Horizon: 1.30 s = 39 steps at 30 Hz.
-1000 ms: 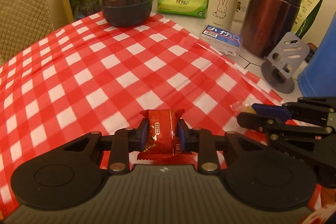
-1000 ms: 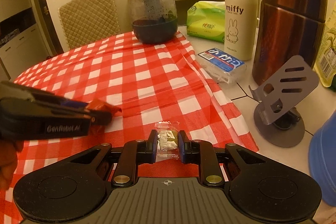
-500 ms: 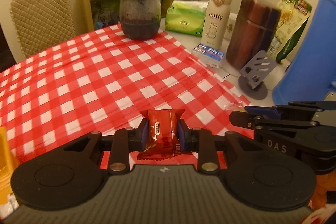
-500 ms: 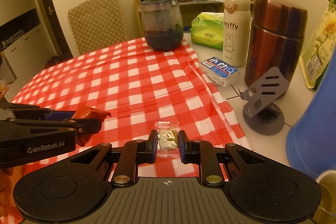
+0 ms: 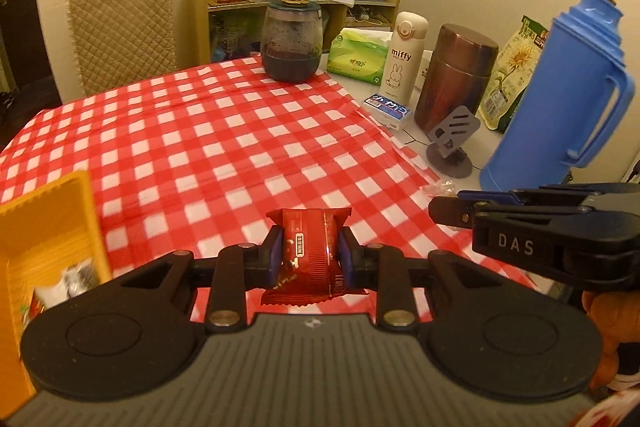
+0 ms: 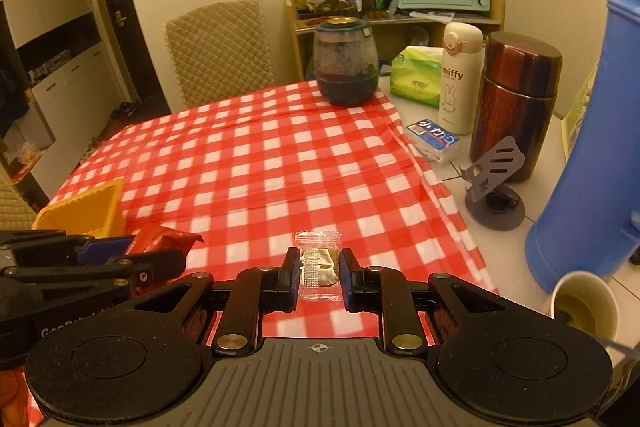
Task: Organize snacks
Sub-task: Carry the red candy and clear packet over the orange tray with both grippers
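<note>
Red foil snack packet [image 5: 309, 254]: my left tongs [image 5: 308, 259] grip it, lower centre.
Clear-wrapped candy [image 6: 319, 263]: my right tongs [image 6: 319, 277] pinch it.
Yellow plastic bin [image 5: 48, 227]: lower left.

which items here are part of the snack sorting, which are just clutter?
Job:
red foil snack packet, in left gripper
clear-wrapped small snack, in right gripper
yellow plastic bin, some packets inside

Clutter:
white miffy bottle
blue thermos jug
brown metal canister
grey phone stand
green tissue pack
dark glass jar
</note>
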Each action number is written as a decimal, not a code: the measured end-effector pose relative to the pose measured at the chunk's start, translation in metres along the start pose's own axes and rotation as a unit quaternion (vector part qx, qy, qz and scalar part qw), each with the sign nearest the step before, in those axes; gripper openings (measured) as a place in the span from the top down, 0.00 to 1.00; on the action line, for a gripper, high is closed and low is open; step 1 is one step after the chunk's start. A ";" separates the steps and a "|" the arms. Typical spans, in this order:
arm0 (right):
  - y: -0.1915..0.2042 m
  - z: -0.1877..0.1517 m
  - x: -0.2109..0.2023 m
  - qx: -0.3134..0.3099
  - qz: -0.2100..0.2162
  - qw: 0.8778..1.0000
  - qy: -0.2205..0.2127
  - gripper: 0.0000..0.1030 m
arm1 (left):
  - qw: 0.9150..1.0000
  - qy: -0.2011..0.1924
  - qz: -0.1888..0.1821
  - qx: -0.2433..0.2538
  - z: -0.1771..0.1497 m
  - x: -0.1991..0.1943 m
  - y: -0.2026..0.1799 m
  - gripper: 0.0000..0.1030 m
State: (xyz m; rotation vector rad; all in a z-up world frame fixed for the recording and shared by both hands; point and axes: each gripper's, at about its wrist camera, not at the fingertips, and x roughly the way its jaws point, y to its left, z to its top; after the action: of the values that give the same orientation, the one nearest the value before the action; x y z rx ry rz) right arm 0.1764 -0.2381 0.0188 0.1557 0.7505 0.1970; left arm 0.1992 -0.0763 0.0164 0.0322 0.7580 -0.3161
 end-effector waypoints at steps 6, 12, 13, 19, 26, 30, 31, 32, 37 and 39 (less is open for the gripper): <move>0.019 -0.017 -0.028 -0.010 0.007 1.000 -0.001 0.80 | 1.000 -0.008 0.002 -0.022 -0.025 -0.039 0.004 0.75; 0.040 -0.034 -0.049 -0.024 0.014 1.000 -0.003 0.80 | 0.999 -0.016 0.014 -0.028 -0.048 -0.074 0.012 0.75; 0.044 -0.038 -0.052 -0.026 0.016 1.000 -0.002 0.80 | 0.999 -0.017 0.018 -0.029 -0.052 -0.080 0.014 0.75; 0.069 -0.054 -0.058 -0.041 0.032 0.999 0.002 0.80 | 0.998 -0.021 0.043 -0.037 -0.074 -0.111 0.033 0.75; 0.107 -0.061 -0.057 -0.071 0.066 0.995 0.005 0.80 | 0.996 -0.016 0.068 -0.058 -0.097 -0.139 0.057 0.75; 0.132 -0.066 -0.054 -0.091 0.089 0.992 0.010 0.80 | 0.994 -0.012 0.083 -0.070 -0.109 -0.150 0.070 0.75; 0.138 -0.067 -0.053 -0.096 0.094 0.991 0.012 0.80 | 0.993 -0.011 0.087 -0.073 -0.111 -0.152 0.074 0.75; 0.145 -0.069 -0.051 -0.101 0.099 0.990 0.013 0.80 | 0.993 -0.010 0.091 -0.075 -0.114 -0.154 0.077 0.75; 0.171 -0.073 -0.045 -0.124 0.118 0.985 0.018 0.80 | 0.990 -0.009 0.109 -0.093 -0.124 -0.164 0.095 0.75; 0.180 -0.073 -0.042 -0.131 0.123 0.984 0.019 0.80 | 0.988 -0.008 0.117 -0.100 -0.127 -0.167 0.103 0.75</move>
State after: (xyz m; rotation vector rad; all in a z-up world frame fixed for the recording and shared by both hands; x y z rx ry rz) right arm 0.0741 -0.0685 0.0314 -0.0070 0.7360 0.5322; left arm 0.0305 0.0845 0.0288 -0.0698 0.7578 -0.0155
